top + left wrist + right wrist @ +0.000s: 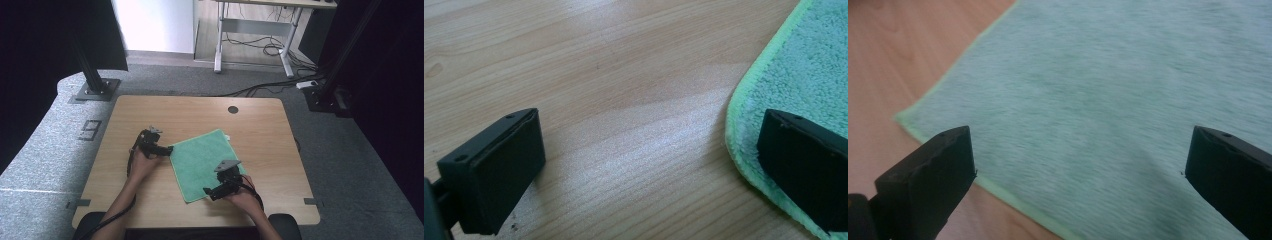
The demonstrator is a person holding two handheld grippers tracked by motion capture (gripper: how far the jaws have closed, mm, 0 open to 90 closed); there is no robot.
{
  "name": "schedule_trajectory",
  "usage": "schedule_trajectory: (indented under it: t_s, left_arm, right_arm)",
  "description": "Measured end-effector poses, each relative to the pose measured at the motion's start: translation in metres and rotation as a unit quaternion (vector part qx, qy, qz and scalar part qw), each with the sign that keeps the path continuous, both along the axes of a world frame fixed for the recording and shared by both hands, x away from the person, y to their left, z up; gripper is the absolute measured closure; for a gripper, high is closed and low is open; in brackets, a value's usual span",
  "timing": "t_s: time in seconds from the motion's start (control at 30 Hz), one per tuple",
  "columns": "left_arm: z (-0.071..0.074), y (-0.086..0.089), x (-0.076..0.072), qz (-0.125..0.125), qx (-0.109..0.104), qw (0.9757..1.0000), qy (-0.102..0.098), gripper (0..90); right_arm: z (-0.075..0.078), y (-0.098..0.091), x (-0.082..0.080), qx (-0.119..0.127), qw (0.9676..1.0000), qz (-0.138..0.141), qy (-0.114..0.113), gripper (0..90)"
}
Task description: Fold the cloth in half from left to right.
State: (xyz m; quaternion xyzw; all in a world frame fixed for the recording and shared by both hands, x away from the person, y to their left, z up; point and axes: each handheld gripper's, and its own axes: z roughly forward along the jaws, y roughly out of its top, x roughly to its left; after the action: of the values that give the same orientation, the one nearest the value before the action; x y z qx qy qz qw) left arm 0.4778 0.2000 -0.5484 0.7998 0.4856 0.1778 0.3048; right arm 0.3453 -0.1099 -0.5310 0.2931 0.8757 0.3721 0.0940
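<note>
A green square cloth point(205, 162) lies flat in the middle of the wooden table point(260, 135). My left gripper point(169, 149) is at the cloth's left corner, jaws open; one jaw rests over the cloth's rounded corner point(749, 125), the other over bare wood. My left gripper point(649, 165) holds nothing. My right gripper point(207, 192) is at the cloth's near edge, close to the front corner. In the right gripper view the cloth point(1108, 100) spreads under the wide-open jaws, and my right gripper point(1078, 170) has nothing between them.
A round cable hole point(233, 109) sits near the table's far edge. Past the table are black frame posts point(92, 75), a white desk frame point(250, 30) and floor cables point(270, 85). Bare wood point(599, 75) lies left of the cloth.
</note>
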Motion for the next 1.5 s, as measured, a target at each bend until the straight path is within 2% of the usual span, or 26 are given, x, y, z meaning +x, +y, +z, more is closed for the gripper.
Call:
schedule_trajectory:
  t_s: [0.23,0.33,0.5,0.67,0.87,0.97,1.07,1.2,1.27,1.4,1.43,1.5]
  left_arm:
    - [0.0,0.0,0.0,0.001,-0.001,1.0,-0.001,0.0]
    - [0.0,0.0,0.0,0.001,-0.001,1.0,-0.001,0.0]
    - [0.0,0.0,0.0,0.0,0.0,1.0,0.0,0.0]
    - [0.0,-0.001,0.0,-0.003,-0.001,1.0,0.0,0.0]
    - [0.0,-0.001,0.0,-0.003,-0.001,1.0,-0.001,0.0]
    - [0.001,-0.001,-0.002,-0.012,-0.005,0.9999,-0.008,4.2]
    - [0.002,-0.003,-0.007,-0.03,-0.014,0.9993,-0.02,16.2]
    - [0.003,-0.008,-0.013,-0.052,-0.022,0.998,-0.029,44.5]
    - [0.004,-0.01,-0.015,-0.063,-0.025,0.9973,-0.028,56.8]
    - [0.005,-0.006,-0.014,-0.068,-0.055,0.9961,-0.008,81.5]
    - [0.005,-0.004,-0.012,-0.069,-0.065,0.9955,0.001,85.6]
    - [0.006,-0.001,-0.011,-0.066,-0.068,0.9955,0.009,87.5]
  right_arm:
    - [0.0,0.029,-0.014,0.0,0.9992,0.041,0.002,0.3]
    - [0.001,0.04,-0.021,0.001,0.9983,0.058,0.004,3.9]
    - [0.003,0.054,-0.031,0.004,0.9965,0.083,0.0,15.7]
    - [0.002,0.066,-0.039,-0.007,0.9936,0.112,-0.009,37.2]
    - [-0.003,0.072,-0.043,-0.031,0.9916,0.124,-0.014,54.1]
    - [-0.006,0.073,-0.043,-0.038,0.9907,0.13,-0.014,63.0]
    - [-0.005,0.074,-0.043,-0.047,0.9911,0.123,-0.021,74.6]
    - [-0.005,0.074,-0.042,-0.049,0.9922,0.113,-0.019,85.1]
    - [-0.005,0.075,-0.042,-0.05,0.9922,0.113,-0.018,86.1]
    - [-0.005,0.077,-0.041,-0.048,0.9927,0.11,-0.015,86.7]
    - [-0.005,0.078,-0.04,-0.048,0.9928,0.109,-0.013,86.7]
    - [-0.005,0.083,-0.039,-0.045,0.9925,0.113,-0.01,86.9]
